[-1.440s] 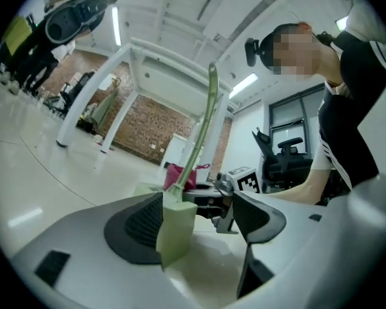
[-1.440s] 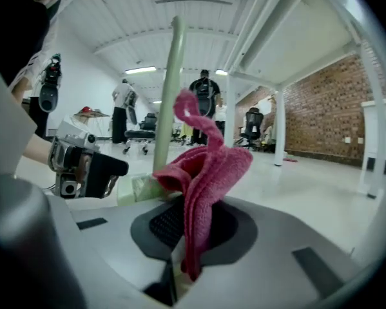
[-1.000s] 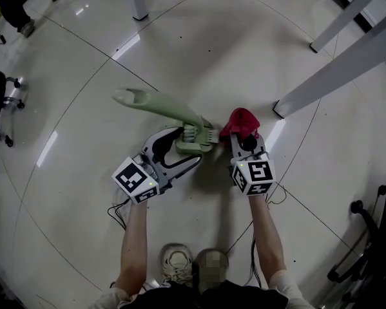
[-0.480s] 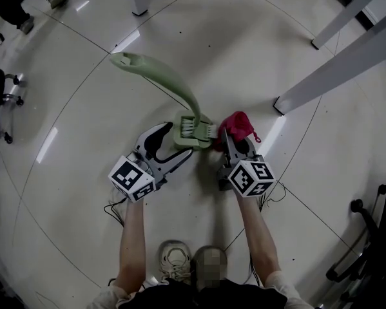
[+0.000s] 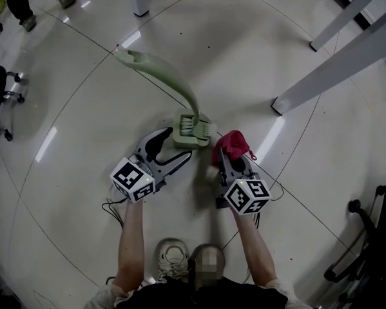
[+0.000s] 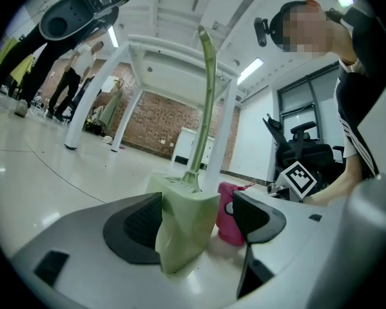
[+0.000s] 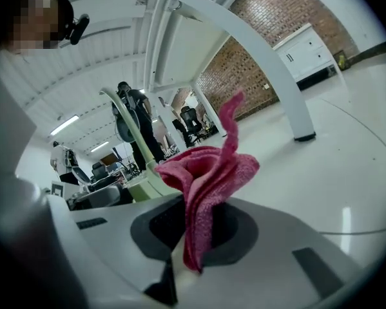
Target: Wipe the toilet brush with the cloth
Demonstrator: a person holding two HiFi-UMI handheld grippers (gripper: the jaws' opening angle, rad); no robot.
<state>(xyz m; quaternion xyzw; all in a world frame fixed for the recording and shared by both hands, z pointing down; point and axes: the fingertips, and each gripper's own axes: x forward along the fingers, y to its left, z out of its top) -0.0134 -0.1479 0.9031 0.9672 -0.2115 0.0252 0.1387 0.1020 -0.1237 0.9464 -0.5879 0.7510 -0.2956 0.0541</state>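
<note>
2 grippers sit low over the floor (image 5: 244, 56). The left gripper (image 5: 174, 148) has its jaws apart, with the green brush (image 5: 191, 132) base between them, against 1 pad only. The right gripper (image 5: 226, 158) pinches the red cloth (image 5: 232, 144), just beside the brush.

A pale green toilet brush (image 5: 191, 132) stands at centre frame, its curved handle arching toward the upper left. Just right, a bunched red cloth (image 5: 232, 143) sits pinched in the right gripper (image 5: 229, 157).
</note>
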